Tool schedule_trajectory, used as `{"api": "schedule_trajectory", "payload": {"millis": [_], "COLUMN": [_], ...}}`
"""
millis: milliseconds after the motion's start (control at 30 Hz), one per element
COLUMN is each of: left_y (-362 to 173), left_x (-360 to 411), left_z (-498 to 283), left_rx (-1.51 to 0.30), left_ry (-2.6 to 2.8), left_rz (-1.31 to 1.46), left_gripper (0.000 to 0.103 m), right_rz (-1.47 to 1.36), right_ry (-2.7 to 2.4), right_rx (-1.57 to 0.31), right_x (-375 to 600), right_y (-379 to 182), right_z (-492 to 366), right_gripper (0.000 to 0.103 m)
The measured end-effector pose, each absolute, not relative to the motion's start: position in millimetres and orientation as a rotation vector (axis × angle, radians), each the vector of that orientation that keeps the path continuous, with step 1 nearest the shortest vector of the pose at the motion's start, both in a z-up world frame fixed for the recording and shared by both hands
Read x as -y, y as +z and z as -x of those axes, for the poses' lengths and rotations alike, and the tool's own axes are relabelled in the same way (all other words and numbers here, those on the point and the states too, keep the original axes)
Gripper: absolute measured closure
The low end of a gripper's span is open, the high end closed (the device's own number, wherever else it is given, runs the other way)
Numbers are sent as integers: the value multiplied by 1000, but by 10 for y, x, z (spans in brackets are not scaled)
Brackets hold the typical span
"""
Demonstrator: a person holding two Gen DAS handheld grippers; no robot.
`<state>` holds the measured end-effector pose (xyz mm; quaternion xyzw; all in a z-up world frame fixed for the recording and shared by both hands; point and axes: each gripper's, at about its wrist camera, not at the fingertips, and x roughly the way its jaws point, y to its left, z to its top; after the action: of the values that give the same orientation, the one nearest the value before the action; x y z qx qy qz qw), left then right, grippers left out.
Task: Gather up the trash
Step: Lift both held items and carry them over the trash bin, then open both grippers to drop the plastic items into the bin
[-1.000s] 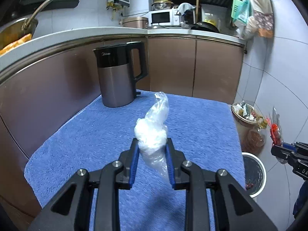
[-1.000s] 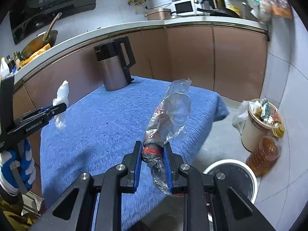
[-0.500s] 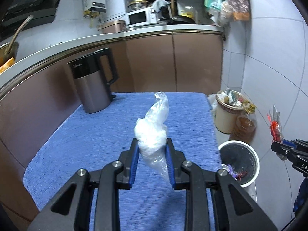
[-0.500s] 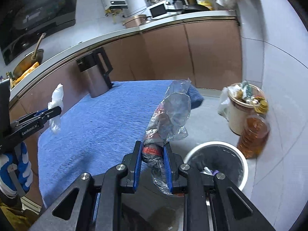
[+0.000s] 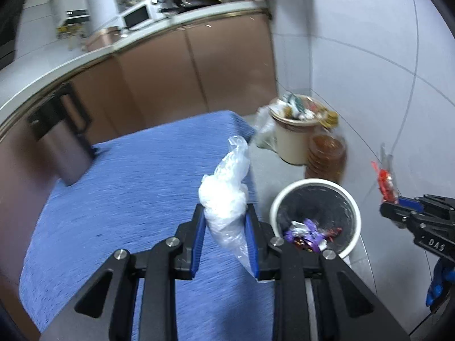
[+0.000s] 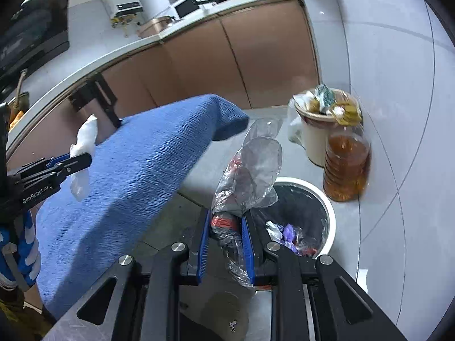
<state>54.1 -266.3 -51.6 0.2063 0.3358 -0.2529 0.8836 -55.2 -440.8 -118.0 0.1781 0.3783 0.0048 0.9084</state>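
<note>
Left gripper (image 5: 224, 238) clenched on white crumpled bag (image 5: 224, 196), above the blue-covered table edge (image 5: 128, 187). Right gripper (image 6: 224, 238) pinches clear wrapper with red scrap (image 6: 247, 179), just beside the white bin (image 6: 327, 207), likely for dropping; 2 pieces unreleased.
</note>
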Motion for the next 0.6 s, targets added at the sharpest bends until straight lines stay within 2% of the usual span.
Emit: {"api": "schedule_trajectory", "payload": {"millis": [333,600], "left_y": [-1112,-1482], "left_x": [3565,3975], "left_z": [-823,-993], "left_rx": [-856,-925], "left_ry": [-651,-673], "left_rz": [-495,-532], "left_gripper": [76,76], "right_rz": [-428,-466], "right_ry": [-34,-48], "right_rx": [-854,-929], "right_x": [4765,4906], "right_y": [-1661,-2115], "right_z": [292,12], "right_gripper": [83,83]}}
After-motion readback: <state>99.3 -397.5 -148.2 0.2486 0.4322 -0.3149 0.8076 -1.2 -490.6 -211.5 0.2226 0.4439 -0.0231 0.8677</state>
